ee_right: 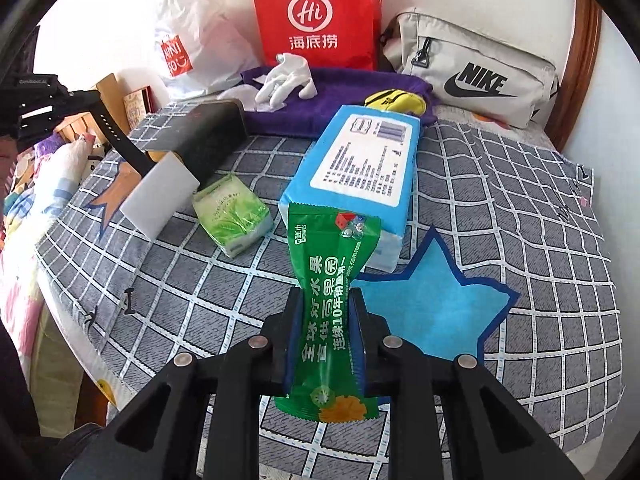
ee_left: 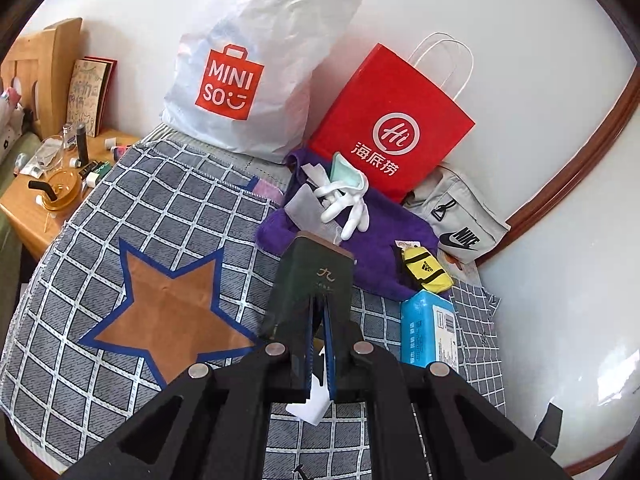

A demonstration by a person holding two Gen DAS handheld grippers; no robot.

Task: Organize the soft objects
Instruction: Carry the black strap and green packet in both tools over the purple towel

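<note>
2 items are in hand: the left tool (ee_left: 318, 320) pinches a dark wallet-like pouch (ee_left: 316, 276), the right tool (ee_right: 324, 320) squeezes a green wipes packet (ee_right: 330, 280). Ahead lie the blue tissue pack (ee_right: 360, 168), green tissue packet (ee_right: 232, 216) and gloves (ee_right: 286, 80), unsorted.

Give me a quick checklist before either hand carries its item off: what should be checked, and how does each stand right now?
1. Right tongs pinch the green wipes packet: ok.
2. Left tongs shut on the dark sleeve: ok.
3. White card sticking out of the sleeve, secure: cannot tell.
4. Packet clear of the blue tissue pack: cannot tell.
5. Blue star patch bare: ok.
6. Orange star patch bare: ok.
</note>
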